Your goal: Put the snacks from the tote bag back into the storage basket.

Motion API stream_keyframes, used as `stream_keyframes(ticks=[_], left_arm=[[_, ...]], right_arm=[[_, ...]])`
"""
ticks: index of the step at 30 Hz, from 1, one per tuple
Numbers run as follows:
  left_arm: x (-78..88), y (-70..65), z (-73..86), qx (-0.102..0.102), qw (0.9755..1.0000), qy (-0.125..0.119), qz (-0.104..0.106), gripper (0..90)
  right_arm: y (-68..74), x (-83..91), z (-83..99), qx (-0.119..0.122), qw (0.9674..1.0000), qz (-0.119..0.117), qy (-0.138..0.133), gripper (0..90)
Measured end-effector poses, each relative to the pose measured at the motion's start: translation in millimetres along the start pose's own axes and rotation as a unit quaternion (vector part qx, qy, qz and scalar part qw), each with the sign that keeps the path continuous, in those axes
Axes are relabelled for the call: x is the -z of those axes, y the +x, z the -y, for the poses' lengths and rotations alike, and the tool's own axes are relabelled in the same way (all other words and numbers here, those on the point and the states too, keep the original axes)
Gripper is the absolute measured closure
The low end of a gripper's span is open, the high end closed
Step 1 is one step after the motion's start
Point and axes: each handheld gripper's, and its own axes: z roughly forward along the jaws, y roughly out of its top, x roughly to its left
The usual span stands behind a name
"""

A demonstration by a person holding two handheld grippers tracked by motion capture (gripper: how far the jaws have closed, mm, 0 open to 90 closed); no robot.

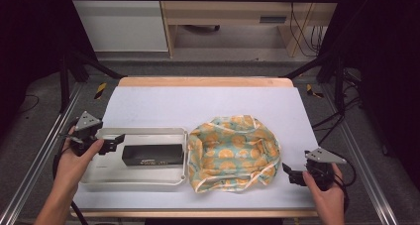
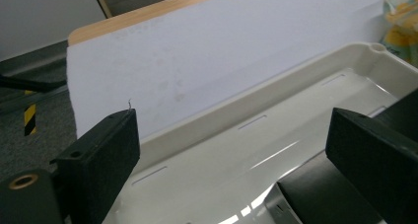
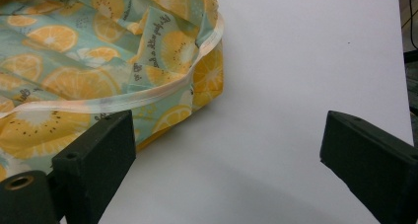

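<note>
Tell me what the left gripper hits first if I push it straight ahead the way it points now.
Likely the black box lying in the white tray. The left gripper is open over the tray's left end, pointing along it toward the box; its height over the tray is unclear, so it could pass above.

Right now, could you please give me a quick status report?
Both grippers open, empty. Left gripper over white plastic tray holding black box. Right gripper beside orange-print fabric bag.

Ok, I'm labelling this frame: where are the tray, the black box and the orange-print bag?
tray (image 1: 106,178): high view, bare floor near its front rim.
black box (image 1: 152,154): high view, middle of its top.
orange-print bag (image 1: 233,153): high view, fabric at its middle.
</note>
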Motion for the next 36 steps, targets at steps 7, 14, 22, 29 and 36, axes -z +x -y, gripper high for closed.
stream_keyframes(ticks=[7, 14, 22, 29, 36], left_arm=[[-8.8, 14.7, 7.8, 0.006, 0.9992, 0.018, -0.035, 6.0], [-3.9, 25.0, 15.9, 0.034, 0.998, 0.003, -0.053, 6.2], [-3.4, 23.4, 32.2, 0.063, 0.9962, -0.014, -0.059, 6.8], [5.3, 20.5, 39.4, 0.065, 0.9957, -0.016, -0.065, 7.0], [9.8, 11.2, 43.8, 0.054, 0.9967, -0.012, -0.06, 7.0]], right_arm=[[-0.6, 0.7, 0.1, 0.0, 1.0, 0.0, -0.003, 7.3], [-0.6, 0.6, 0.0, 0.0, 1.0, -0.001, -0.004, 7.3], [-0.8, 1.4, 0.0, -0.001, 1.0, -0.001, -0.005, 7.3], [-0.4, 2.1, -0.3, -0.001, 1.0, -0.002, -0.007, 7.3], [-0.2, 1.9, -0.1, -0.004, 0.9999, -0.005, -0.008, 7.3]])
